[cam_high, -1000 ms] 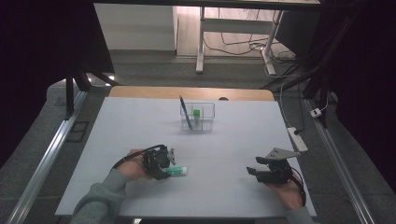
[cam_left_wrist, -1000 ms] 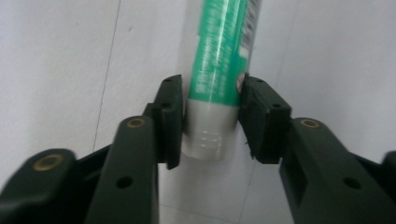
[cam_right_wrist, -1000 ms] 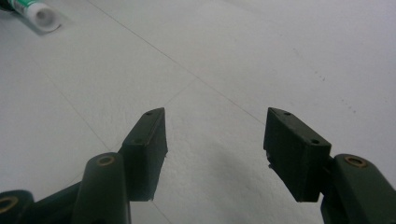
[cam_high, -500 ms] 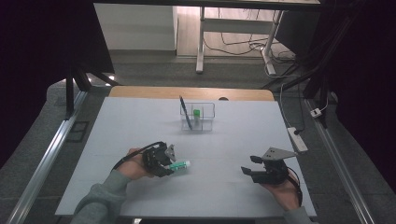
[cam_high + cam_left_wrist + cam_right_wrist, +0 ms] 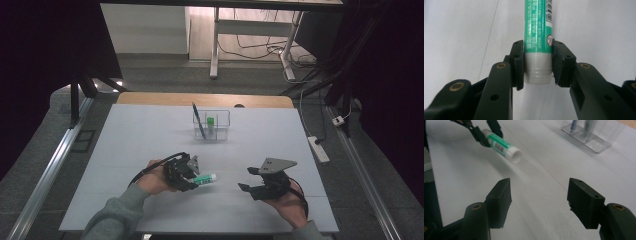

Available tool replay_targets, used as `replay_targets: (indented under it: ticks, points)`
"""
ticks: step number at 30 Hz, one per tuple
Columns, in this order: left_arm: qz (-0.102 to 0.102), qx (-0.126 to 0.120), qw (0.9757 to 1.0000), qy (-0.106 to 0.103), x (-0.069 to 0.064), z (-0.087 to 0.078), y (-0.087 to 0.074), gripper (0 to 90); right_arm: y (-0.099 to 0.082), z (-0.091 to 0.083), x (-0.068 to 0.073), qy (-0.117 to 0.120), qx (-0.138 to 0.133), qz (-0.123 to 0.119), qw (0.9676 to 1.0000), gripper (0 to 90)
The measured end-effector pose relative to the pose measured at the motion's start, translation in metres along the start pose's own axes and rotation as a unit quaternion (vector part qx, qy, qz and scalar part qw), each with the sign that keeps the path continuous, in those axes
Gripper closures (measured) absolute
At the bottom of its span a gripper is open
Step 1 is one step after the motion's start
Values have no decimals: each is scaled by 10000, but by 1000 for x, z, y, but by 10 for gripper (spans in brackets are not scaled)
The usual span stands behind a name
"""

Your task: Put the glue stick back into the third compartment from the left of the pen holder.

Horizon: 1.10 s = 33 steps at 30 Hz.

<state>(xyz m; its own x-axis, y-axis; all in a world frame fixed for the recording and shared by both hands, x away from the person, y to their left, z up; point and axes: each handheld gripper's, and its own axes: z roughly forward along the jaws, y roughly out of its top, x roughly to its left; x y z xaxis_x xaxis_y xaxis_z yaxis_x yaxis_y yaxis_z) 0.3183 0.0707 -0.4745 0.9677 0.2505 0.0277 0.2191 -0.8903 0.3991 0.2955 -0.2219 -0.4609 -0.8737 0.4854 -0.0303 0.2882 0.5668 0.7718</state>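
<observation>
Surface: pale grey table sheet (image 5: 150, 135), wide and bare around both of my hands; dark floor lies beyond its edges.
Task thing: green-and-white glue stick (image 5: 204, 178), lifted just off the sheet near the front of the table, left of centre.
Left gripper (image 5: 192, 176): I read it as clamped on the glue stick; in the left gripper view the pads press both sides of its grey lower end (image 5: 537, 72).
Long axis: the stick runs roughly level, from my left claw toward the right, with its white free end (image 5: 514, 155) pointing at my right hand.
Right gripper (image 5: 250, 179): holding nothing, with bare sheet between the pads (image 5: 500, 192); its jaws have just been opening wider.
Key relation: the stick's free end lies ahead and to the left of the right claw, apart from it, with a clear gap of sheet between.
Nearer hand: left holds it; right is the near free one.
Far objects: clear plastic organiser (image 5: 211, 125) with a dark pen (image 5: 198, 120) and a green-capped item (image 5: 211, 121), well apart toward the far edge.
Open room: I judge ample space to close the right claw on the free end.
</observation>
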Motion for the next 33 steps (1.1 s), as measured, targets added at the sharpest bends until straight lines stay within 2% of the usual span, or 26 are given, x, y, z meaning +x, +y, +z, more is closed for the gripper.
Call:
replay_targets:
  ticks: [8,20,25,33]
  points:
    - [-25,-126,9999,-113,-2,6,14,645,14,16,9,199,72,-189,9996,348]
    - [-114,-253,9986,-441,1,12,21,644,30,40,24,347,367,-684,9964,353]
    - [-60,-262,9983,-509,0,12,22,644,37,54,31,408,572,-1002,9925,376]
    - [-3,-372,9972,-657,0,9,21,644,33,68,40,248,1114,-1506,9820,451]
